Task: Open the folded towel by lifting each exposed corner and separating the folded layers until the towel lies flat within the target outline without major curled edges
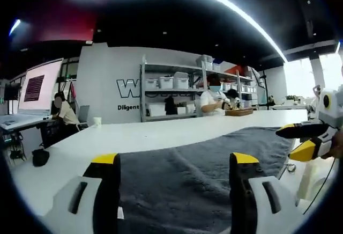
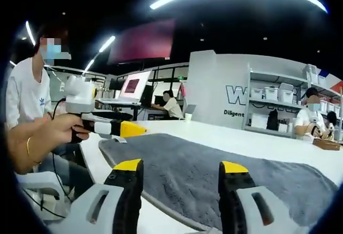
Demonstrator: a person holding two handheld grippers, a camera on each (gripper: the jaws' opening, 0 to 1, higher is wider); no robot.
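Left gripper view: we look low and close along the towel [image 1: 203,164] on the table [image 1: 144,134], facing the shelves [image 1: 182,92], with the right gripper [image 1: 305,140] entering at right. Right gripper view: we look from the towel's [image 2: 214,175] opposite end, equally low and near, with the left gripper [image 2: 120,128] entering at left. Both views share the towel, the table [image 2: 257,143], the shelves [image 2: 273,108] and the lettered wall [image 2: 225,83].

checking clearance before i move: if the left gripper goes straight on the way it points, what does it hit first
Most likely the grey towel, which lies between and ahead of the open left gripper on the white table; depth is unclear.
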